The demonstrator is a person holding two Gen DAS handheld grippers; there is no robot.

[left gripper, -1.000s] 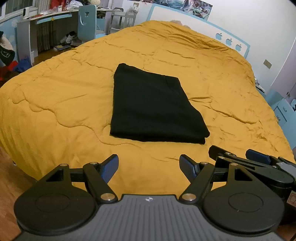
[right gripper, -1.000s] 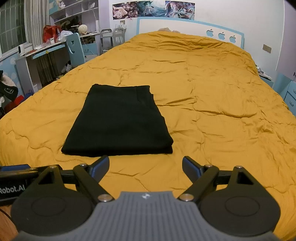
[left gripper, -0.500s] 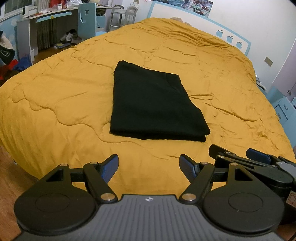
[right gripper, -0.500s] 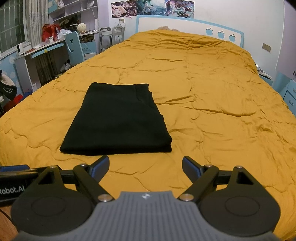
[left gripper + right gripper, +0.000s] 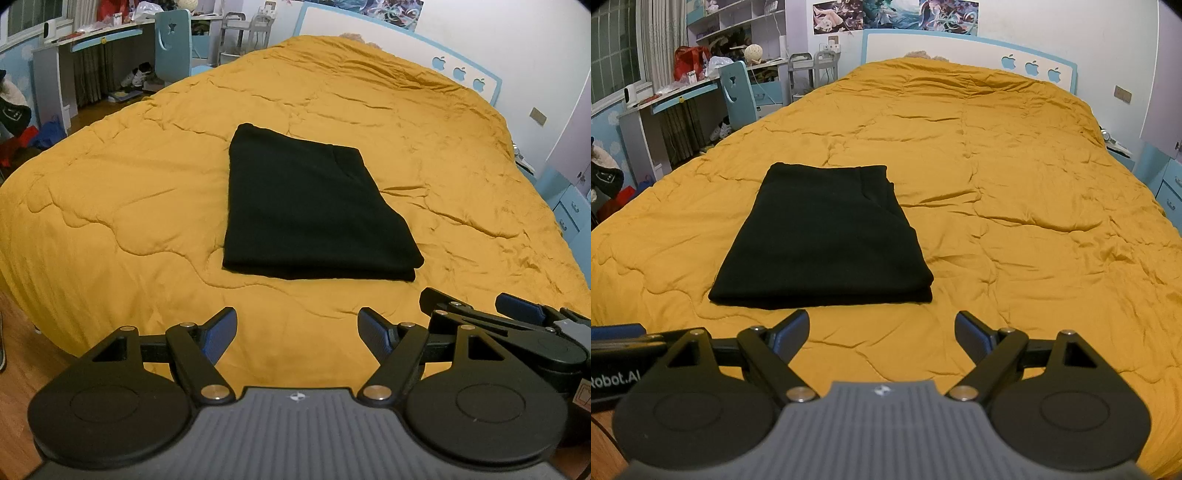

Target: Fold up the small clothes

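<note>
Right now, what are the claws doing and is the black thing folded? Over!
Left claw open, empty, short of the cloth. Right claw open, empty too. Black garment folded flat on the yellow quilt. Nothing in the way.

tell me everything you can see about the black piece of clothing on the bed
The black garment is a plain, matte, soft-looking fabric, folded into a neat, roughly rectangular stack. Layered edges show along its near side and a seam runs near the far right corner. It lies flat on the yellow quilt, toward the foot of the bed, left of centre in the right wrist view. Only the quilt touches it; both grippers sit short of it, jaws open and empty.
</note>
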